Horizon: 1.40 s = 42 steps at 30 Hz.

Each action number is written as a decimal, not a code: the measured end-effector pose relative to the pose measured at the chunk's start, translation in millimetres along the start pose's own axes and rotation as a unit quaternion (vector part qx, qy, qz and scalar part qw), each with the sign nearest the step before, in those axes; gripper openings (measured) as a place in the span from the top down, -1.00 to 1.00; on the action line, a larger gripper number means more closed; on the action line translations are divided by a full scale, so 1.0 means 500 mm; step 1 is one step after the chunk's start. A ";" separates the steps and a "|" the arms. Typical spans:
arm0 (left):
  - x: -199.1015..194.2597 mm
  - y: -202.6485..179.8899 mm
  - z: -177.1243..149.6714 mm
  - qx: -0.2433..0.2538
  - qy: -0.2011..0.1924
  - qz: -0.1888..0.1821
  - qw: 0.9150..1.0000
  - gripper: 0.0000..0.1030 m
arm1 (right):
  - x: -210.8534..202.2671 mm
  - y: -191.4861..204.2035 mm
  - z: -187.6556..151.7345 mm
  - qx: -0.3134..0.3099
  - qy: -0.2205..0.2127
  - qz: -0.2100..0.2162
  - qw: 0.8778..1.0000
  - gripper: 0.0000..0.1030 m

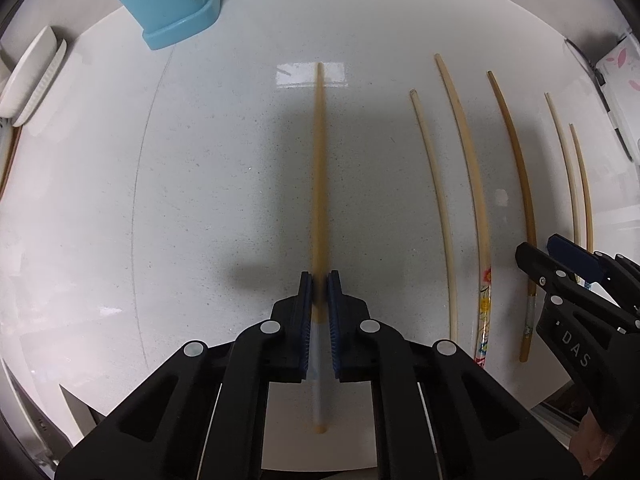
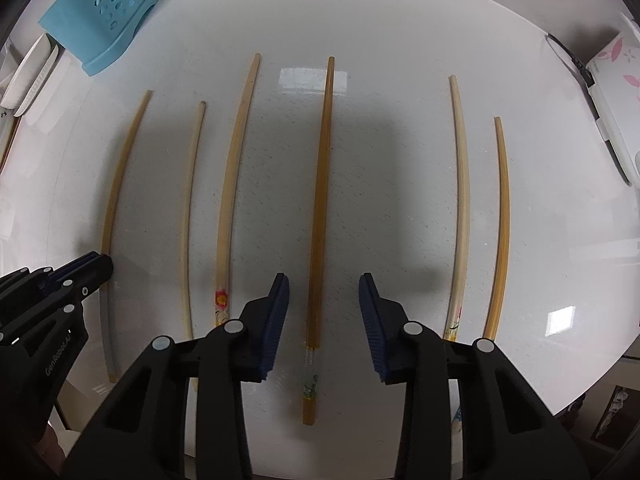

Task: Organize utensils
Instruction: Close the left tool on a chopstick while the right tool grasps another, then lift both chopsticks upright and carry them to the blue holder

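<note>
My left gripper (image 1: 319,292) is shut on a dark yellow chopstick (image 1: 319,184) that points away along its fingers; the same chopstick shows at the far left of the right wrist view (image 2: 120,168), with the left gripper (image 2: 96,268) closed around it. My right gripper (image 2: 323,312) is open, its jaws either side of another dark yellow chopstick (image 2: 320,208) lying on the white table, not touching it. Several more chopsticks lie in a row: pale ones (image 2: 190,216) (image 2: 460,184), a flowered one (image 2: 234,168), a dark one (image 2: 502,216). A blue perforated utensil holder (image 2: 104,12) stands at the far left.
White dishes (image 1: 34,76) stand at the left edge beside the holder (image 1: 176,0). A white box with pink flowers (image 2: 616,76) and a dark cable lie at the right edge. The table's front edge (image 2: 580,400) is close below the grippers.
</note>
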<state>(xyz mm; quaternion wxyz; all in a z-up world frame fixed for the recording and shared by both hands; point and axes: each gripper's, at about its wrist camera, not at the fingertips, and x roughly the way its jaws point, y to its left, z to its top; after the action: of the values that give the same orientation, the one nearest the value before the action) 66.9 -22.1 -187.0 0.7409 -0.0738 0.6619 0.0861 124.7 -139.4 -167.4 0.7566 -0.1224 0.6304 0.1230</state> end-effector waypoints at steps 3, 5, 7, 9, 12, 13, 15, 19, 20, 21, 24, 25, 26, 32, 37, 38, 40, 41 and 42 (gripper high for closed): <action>0.002 0.011 0.003 0.001 0.001 -0.004 1.000 0.86 | 0.002 0.009 0.001 0.006 0.006 0.005 1.000 0.42; 0.000 0.013 0.002 0.001 0.001 -0.007 1.000 0.86 | 0.003 0.010 0.004 0.012 0.010 0.007 1.000 0.71; 0.000 0.022 -0.002 0.002 0.002 -0.010 1.000 0.86 | 0.007 0.004 0.009 0.015 0.016 0.011 1.000 0.88; 0.008 0.023 0.010 0.002 0.003 -0.012 1.000 0.86 | 0.007 0.000 0.018 0.025 0.020 0.016 0.999 0.88; 0.008 0.036 0.010 0.002 0.003 -0.015 1.000 0.86 | 0.009 -0.003 0.020 0.033 0.018 0.017 0.999 0.88; 0.008 0.038 0.011 0.002 0.004 -0.017 1.000 0.86 | 0.016 -0.019 0.029 0.033 0.018 0.019 0.999 0.88; 0.004 0.040 0.007 0.002 0.003 -0.018 1.000 0.86 | 0.019 -0.022 0.030 0.036 0.018 0.021 0.999 0.88; -0.002 0.047 0.011 0.001 -0.001 -0.023 1.000 0.86 | 0.018 -0.030 0.034 0.041 0.017 0.029 0.999 0.88; -0.006 0.052 0.012 0.001 -0.003 -0.025 1.000 0.86 | 0.008 -0.044 0.037 0.041 0.015 0.031 0.999 0.88; -0.010 0.056 0.013 0.001 -0.004 -0.026 1.000 0.86 | 0.007 -0.044 0.038 0.042 0.013 0.032 0.999 0.88; -0.024 0.068 0.013 0.001 -0.009 -0.030 1.000 0.86 | -0.002 -0.053 0.038 0.044 0.007 0.037 0.998 0.88; -0.029 0.072 0.014 0.001 -0.012 -0.031 0.999 0.86 | -0.004 -0.057 0.035 0.045 0.005 0.040 0.998 0.89; -0.032 0.075 0.014 0.002 -0.013 -0.032 0.999 0.86 | -0.007 -0.059 0.037 0.046 0.003 0.042 0.998 0.89; -0.054 0.100 0.016 0.003 -0.028 -0.039 0.999 0.86 | -0.027 -0.061 0.039 0.049 -0.014 0.050 0.997 0.88; -0.078 0.126 0.015 0.003 -0.041 -0.048 0.998 0.86 | -0.054 -0.039 0.037 0.049 -0.034 0.061 0.996 0.88; -0.085 0.133 0.013 0.003 -0.046 -0.052 0.998 0.86 | -0.062 -0.028 0.033 0.049 -0.038 0.064 0.996 0.88; -0.103 0.143 0.013 0.003 -0.057 -0.060 0.997 0.86 | -0.073 -0.026 0.035 0.050 -0.048 0.070 0.995 0.88; -0.112 0.150 0.012 0.003 -0.064 -0.065 0.996 0.86 | -0.082 -0.022 0.035 0.047 -0.058 0.072 0.995 0.88; -0.121 0.153 0.011 0.003 -0.069 -0.070 0.995 0.86 | -0.088 -0.021 0.036 0.046 -0.064 0.074 0.994 0.88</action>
<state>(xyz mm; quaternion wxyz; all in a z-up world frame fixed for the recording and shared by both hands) 48.5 51.9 -125.8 0.7894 -0.1117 0.6025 0.0369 137.2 -144.4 -120.8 0.7889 -0.0326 0.5932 0.1570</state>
